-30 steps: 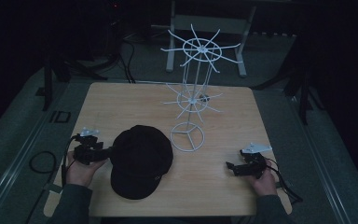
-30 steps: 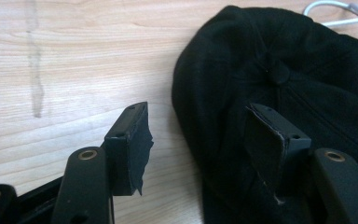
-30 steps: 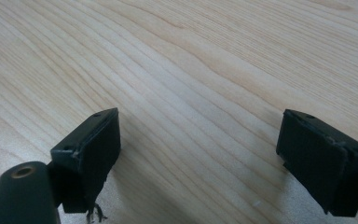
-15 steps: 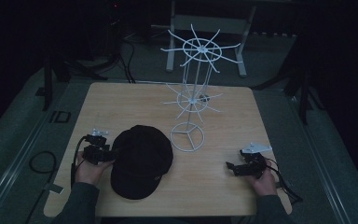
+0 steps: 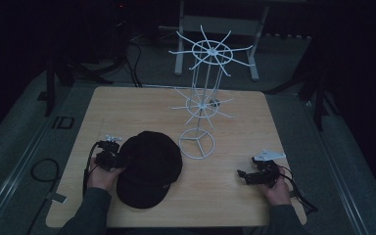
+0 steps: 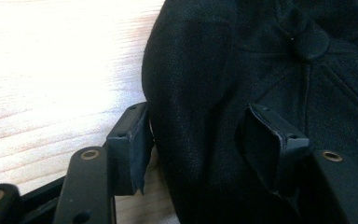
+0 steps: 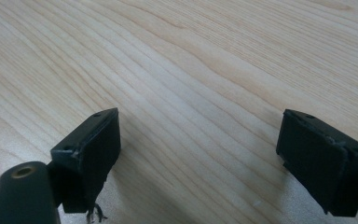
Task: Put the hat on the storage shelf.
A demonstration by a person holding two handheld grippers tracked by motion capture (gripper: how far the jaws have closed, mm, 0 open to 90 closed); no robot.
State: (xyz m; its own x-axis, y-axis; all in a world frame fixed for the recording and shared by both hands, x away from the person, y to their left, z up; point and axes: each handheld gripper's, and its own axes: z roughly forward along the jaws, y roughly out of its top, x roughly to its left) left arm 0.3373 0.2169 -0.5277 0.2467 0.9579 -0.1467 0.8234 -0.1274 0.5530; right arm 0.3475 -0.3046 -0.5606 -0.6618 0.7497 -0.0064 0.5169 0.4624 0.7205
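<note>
Since a second ago our left gripper (image 5: 119, 159) has slid in against the black cap (image 5: 149, 168), which lies flat on the counter (image 5: 225, 196) near its front edge, just beside the white wire rack (image 5: 203, 107). Its fingers (image 6: 133, 140) stand apart, straddling a fold of the crown but not yet clamped. We risk pinching only loose cloth, so the cap could sag or slip on lifting. Our right gripper (image 5: 245, 175) rests well apart, fingers spread over bare wood.
</note>
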